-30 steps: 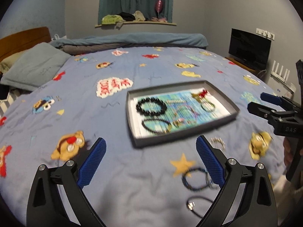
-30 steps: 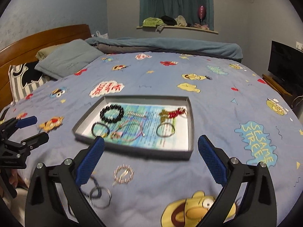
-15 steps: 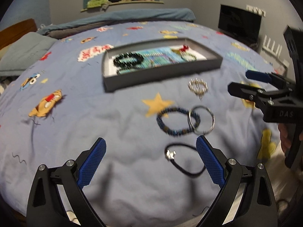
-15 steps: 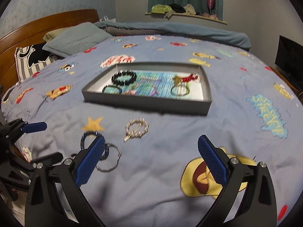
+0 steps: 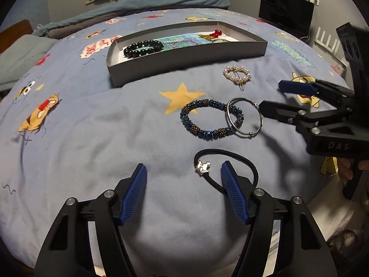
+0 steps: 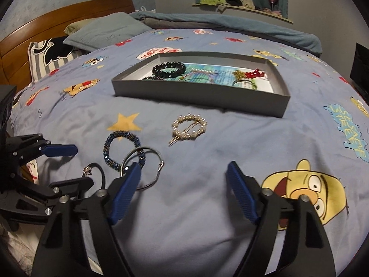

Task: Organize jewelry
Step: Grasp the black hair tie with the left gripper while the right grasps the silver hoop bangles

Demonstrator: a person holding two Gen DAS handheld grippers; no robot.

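Bed [image 5: 92, 124] with a blue cartoon-print sheet carries everything. Grey tray [image 5: 184, 53] sits toward the far side, already holding a black bead bracelet [image 5: 143, 47], a red-and-gold piece and other items too small to tell. Loose on the sheet, near side of the tray: blue bead bracelet [image 5: 211, 120] with a silver bangle [image 5: 245, 117] overlapping its right edge, pearl hair clip [image 5: 237, 75] between those and the tray, black cord with a silver star charm [image 5: 227, 166] closest to the edge of the bed. Left claw [image 5: 184, 184] low over the cord, jaws have just been closing but are released, star charm between the pads, nothing pinched. Right claw [image 6: 184, 182] has also just been closing, released and empty, its left pad in front of the bangle.
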